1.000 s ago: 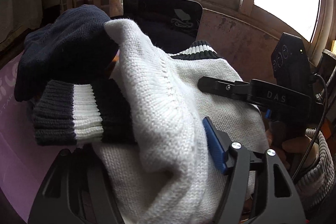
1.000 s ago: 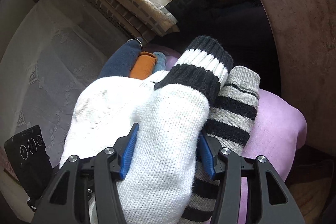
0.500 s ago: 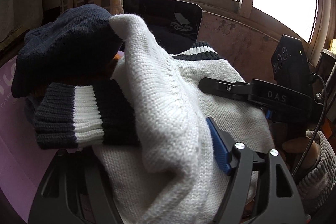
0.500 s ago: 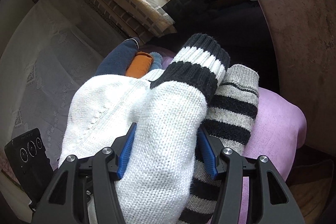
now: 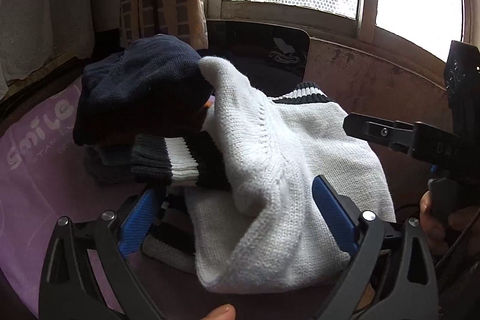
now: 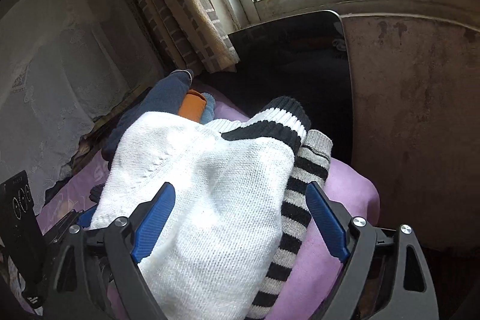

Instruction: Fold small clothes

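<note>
Left wrist view first: at its left edge a purple cloth (image 5: 39,185) printed with "smile" covers the surface, with a navy garment (image 5: 135,92) heaped on it. Just right of that lies the white knit sweater (image 5: 270,170), its black-and-white striped cuff (image 5: 180,164) folded in toward the navy heap. My left gripper (image 5: 237,218) is opening, its blue pads clear of the knit though a fold of it sags between them. At the far right my right gripper (image 5: 375,131) reaches over the sweater's edge.

In the right wrist view the sweater (image 6: 210,200) bulges up between that gripper's (image 6: 240,218) widening jaws; neither pad presses on it, so it is let go. A grey-and-black striped sleeve (image 6: 303,191) lies along its right side.

Letting go well, I judge, means lifting both grippers straight off so no pad snags the loose knit and drags the fold open, then checking that the cuffs lie flat.
</note>
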A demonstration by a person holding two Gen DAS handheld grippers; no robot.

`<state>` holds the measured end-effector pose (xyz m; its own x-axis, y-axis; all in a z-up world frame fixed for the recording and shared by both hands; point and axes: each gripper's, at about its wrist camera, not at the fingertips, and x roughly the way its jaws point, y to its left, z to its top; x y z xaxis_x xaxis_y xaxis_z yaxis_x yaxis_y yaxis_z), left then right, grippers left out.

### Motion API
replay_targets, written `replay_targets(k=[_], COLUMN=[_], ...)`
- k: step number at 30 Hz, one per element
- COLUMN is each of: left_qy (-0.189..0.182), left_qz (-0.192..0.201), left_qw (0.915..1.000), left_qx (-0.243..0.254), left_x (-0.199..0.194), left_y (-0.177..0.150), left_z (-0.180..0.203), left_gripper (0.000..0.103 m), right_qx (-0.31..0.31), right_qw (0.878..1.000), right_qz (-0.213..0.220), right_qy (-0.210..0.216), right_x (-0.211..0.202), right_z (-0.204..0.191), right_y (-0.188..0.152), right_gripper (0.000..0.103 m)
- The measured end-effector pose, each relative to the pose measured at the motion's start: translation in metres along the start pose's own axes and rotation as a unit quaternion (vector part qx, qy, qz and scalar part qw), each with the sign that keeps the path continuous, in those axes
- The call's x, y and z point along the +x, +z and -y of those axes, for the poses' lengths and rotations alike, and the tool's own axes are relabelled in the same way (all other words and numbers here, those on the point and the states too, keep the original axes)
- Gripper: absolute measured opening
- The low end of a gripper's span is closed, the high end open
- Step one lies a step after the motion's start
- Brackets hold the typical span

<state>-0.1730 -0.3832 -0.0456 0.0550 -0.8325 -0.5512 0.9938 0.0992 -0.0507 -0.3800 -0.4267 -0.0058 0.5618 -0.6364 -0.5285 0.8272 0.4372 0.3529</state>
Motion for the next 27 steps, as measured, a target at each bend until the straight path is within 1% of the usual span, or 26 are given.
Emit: replay_targets(k=[2,4,7,9,11,14,17,20,22,25,27], left_qy=[-0.009,0.002,0.017,0.017,0.015,0.02,0.024,0.035,0.035,0.027,0.032], left_qz=[-0.004,-0.001,0.0,0.003,0.005,0.014,0.023,0.034,0.041,0.038,0.038], left_qw=[1.0,1.0,0.9996,0.9996,0.9996,0.9995,0.9992,0.9981,0.9978,0.9983,0.9983], left_qx=[0.0,0.009,0.024,0.023,0.022,0.02,0.021,0.036,0.039,0.034,0.032], left_x=[-0.01,-0.021,-0.036,-0.047,-0.057,-0.071,-0.083,-0.09,-0.095,-0.097,-0.098], left_y=[-0.002,-0.006,-0.014,-0.018,-0.021,-0.022,-0.025,-0.027,-0.026,-0.023,-0.022], left_z=[0.0,0.004,0.01,0.01,0.009,0.007,0.008,0.012,0.013,0.01,0.009], left_gripper=[0.098,0.098,0.098,0.098,0.098,0.098,0.098,0.098,0.098,0.098,0.098], right_qx=[0.0,-0.015,-0.037,-0.049,-0.06,-0.057,-0.052,-0.051,-0.051,-0.054,-0.055], right_qw=[1.0,0.998,0.995,0.994,0.992,0.994,0.995,0.995,0.995,0.995,0.995], right_qz=[0.002,0.012,0.03,0.038,0.037,0.028,0.026,0.021,0.021,0.022,0.02], right_qy=[-0.031,-0.064,-0.083,-0.092,-0.104,-0.089,-0.087,-0.084,-0.08,-0.082,-0.082], right_x=[-0.017,-0.036,-0.062,-0.074,-0.082,-0.09,-0.093,-0.095,-0.097,-0.099,-0.098], right_z=[-0.01,-0.022,-0.039,-0.049,-0.057,-0.064,-0.068,-0.073,-0.076,-0.079,-0.079], right_y=[-0.011,-0.021,-0.03,-0.033,-0.037,-0.041,-0.042,-0.043,-0.043,-0.044,-0.044], right_gripper=[0.097,0.097,0.099,0.099,0.099,0.099,0.099,0.099,0.099,0.099,0.099])
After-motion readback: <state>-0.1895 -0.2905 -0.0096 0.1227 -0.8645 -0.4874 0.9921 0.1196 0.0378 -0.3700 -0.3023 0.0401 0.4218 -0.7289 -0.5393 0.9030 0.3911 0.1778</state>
